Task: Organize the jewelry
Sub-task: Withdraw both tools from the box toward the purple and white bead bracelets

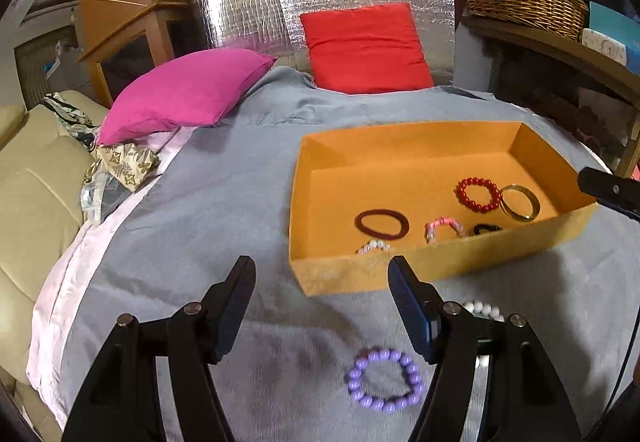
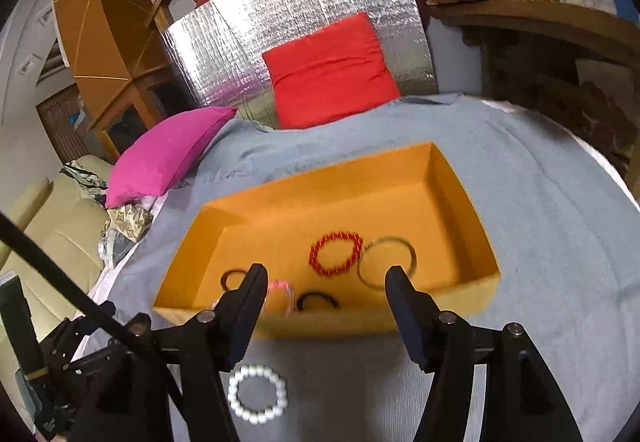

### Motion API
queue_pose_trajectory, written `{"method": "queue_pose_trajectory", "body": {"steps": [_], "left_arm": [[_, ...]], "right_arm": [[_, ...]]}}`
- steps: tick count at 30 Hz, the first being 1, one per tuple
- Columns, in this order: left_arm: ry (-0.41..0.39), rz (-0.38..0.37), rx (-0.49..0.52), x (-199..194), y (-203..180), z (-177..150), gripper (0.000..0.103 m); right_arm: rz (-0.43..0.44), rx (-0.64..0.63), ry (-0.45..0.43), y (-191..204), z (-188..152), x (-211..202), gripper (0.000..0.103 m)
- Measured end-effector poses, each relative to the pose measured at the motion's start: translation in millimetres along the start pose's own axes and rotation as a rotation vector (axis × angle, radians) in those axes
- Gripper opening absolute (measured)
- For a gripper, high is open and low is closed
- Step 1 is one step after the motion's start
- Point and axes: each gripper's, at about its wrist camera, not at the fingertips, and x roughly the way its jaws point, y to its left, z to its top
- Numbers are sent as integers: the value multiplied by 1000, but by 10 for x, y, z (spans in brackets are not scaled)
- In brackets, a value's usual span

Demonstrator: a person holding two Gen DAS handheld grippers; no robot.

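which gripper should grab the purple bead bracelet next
Left. The purple bracelet lies on the grey cloth between the open left gripper fingers. The right gripper, also open, has the white bracelet beneath it.

Glossy purple beads (image 1: 385,380) on matt grey cloth (image 1: 224,210).

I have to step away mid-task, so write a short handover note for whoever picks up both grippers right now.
Left gripper: open, holding nothing, above the purple beaded bracelet on the grey blanket.
Right gripper: open, holding nothing, near the white pearl bracelet, also on the blanket.
Done: in the orange cardboard box lie a red beaded bracelet, a gold metal bangle, a dark brown hair band, a pink beaded bracelet, a small black band and a pale beaded bracelet.
Left: put the purple and white bracelets into the box.
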Motion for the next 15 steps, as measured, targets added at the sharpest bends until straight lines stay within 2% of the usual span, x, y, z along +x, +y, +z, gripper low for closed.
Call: {"method": "queue_pose_trajectory", "body": {"steps": [7, 15], "left_arm": [[5, 4, 7, -99, 67, -143, 70], [20, 22, 14, -78, 131, -185, 70]], "right_arm": [[-4, 0, 23, -39, -227, -160, 65], [-3, -49, 78, 61, -378, -62, 65]]}}
